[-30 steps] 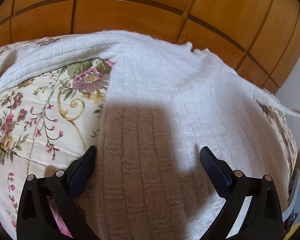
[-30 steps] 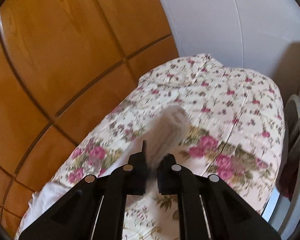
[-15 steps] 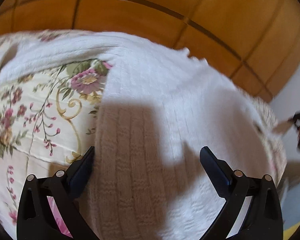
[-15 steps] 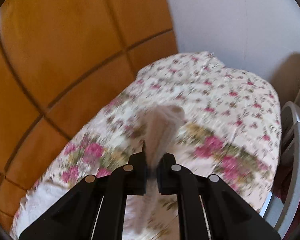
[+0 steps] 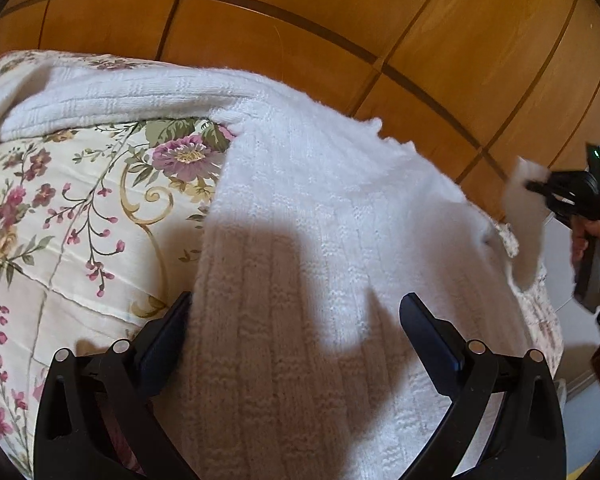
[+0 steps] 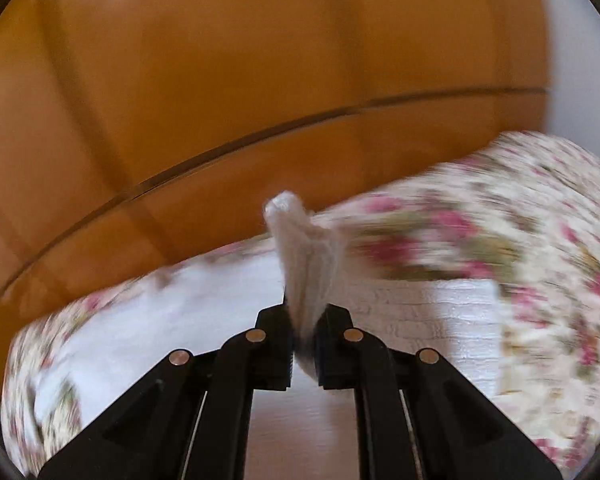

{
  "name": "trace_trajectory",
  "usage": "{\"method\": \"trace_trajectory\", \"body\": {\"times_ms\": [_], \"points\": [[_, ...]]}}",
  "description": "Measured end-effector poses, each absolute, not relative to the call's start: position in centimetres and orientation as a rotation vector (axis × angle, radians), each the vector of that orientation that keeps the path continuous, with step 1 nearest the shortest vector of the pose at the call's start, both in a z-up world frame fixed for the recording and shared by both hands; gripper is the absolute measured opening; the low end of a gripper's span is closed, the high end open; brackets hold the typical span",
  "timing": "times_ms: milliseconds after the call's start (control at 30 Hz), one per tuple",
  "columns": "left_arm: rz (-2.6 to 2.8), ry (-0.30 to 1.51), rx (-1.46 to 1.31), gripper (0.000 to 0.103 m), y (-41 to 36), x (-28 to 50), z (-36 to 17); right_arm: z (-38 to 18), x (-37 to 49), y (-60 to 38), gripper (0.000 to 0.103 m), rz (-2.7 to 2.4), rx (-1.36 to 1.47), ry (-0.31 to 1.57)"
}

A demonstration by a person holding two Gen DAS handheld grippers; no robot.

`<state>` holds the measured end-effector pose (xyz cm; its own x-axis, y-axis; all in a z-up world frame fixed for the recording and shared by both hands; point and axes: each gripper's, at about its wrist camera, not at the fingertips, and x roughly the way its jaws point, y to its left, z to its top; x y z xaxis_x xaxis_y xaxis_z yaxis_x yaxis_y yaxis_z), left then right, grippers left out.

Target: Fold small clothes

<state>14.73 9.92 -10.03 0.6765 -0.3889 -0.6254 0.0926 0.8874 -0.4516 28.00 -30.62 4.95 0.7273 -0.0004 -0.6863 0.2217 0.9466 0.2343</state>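
Sleeve (image 6: 306, 264) pinched in raised right tool (image 6: 303, 344)

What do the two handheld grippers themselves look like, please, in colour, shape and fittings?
Both are matte black plastic. The left gripper has angular linkage arms with round silver pins and dark blue-black pads. The right gripper shows the same silver pins and blocky black fingers; the left view shows a small green light on it. No cables visible.

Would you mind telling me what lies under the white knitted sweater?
The white knitted sweater lies spread on a floral bedspread, which shows bare beside it. Whatever is directly beneath its body is covered. The right gripper holds one sleeve end lifted.
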Motion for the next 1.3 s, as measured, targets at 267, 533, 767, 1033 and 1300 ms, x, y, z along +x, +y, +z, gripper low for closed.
{"method": "trace_trajectory", "body": {"times_ms": [267, 533, 767, 1033, 1300], "points": [[-0.272, 0.813, -0.393, 0.099, 9.4, 15.3, -10.0, -2.1, 28.5, -19.5, 0.050, 0.185, 0.237, 0.871], [-0.280, 0.821, -0.462, 0.099, 8.4, 18.0, -6.1, -3.7, 21.6, -26.9, 0.082, -0.152, 0.118, 0.719], [-0.355, 0.822, -0.388, 0.095, 1.8, 25.0, -3.3, -7.3, 19.5, -33.7, 0.081, -0.439, 0.179, 0.809], [-0.441, 0.896, -0.224, 0.095, -6.7, 30.4, -5.5, -8.3, 16.8, -35.8, 0.081, -0.488, 0.183, 0.835], [-0.405, 0.921, -0.295, 0.050, -6.9, 31.8, -8.2, -6.8, 11.5, -35.0, 0.063, -0.076, 0.329, 0.792]]}}
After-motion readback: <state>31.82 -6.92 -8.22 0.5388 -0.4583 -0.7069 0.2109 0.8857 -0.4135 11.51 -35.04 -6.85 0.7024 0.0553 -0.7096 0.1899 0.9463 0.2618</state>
